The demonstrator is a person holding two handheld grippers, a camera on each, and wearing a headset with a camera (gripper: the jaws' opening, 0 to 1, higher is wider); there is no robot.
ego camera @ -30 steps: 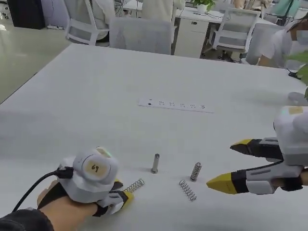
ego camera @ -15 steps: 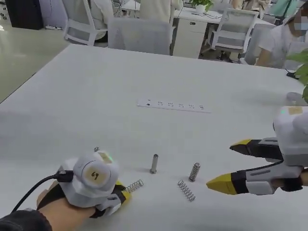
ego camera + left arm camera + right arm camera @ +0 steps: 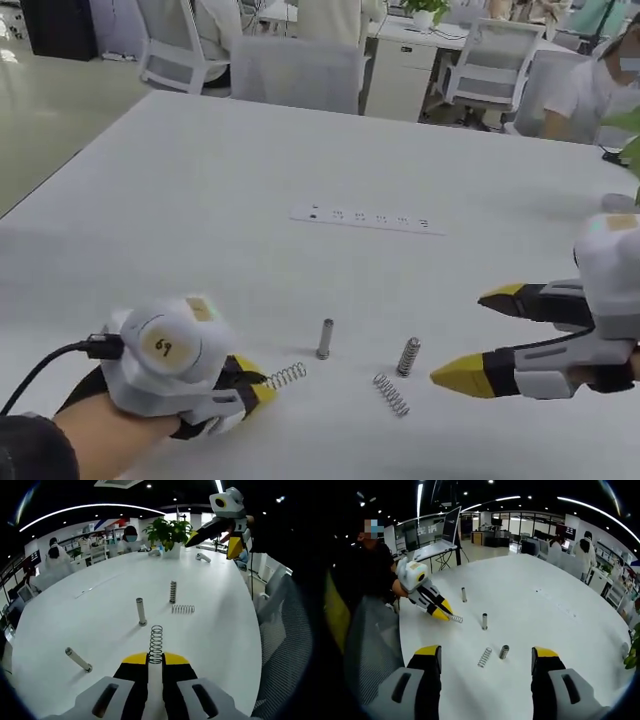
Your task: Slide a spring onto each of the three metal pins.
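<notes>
The left gripper (image 3: 256, 390) is working close to the near edge of the table (image 3: 200, 200). Its fingers (image 3: 134, 662) are pinching tight on one end of a spring (image 3: 156, 641), so most of the coil is sticking out free ahead of the tips. Gripping it by the tail this way is leaving the far end clear to go over a pin top. The coil is pointing roughly at the bare middle pin (image 3: 141, 611), which is standing upright just ahead. I am judging this pin to be the target, with the spring needing to be tipped upright and brought over its top. A second bare pin (image 3: 78, 659) is standing off toward the table's left edge from the middle one. On the other side, a sprung pin (image 3: 407, 356) is standing upright, already wearing its coil. A loose spring (image 3: 390, 393) is lying flat on the table just beside it, presumably waiting for the last pin. The right gripper (image 3: 475, 337) is hovering toward the table's right edge with its fingers spread wide and gripping nothing. It is aiming at that loose spring, probably so it is placed to pick it up. A power strip (image 3: 365, 218) is lying well apart, toward the table's middle.
</notes>
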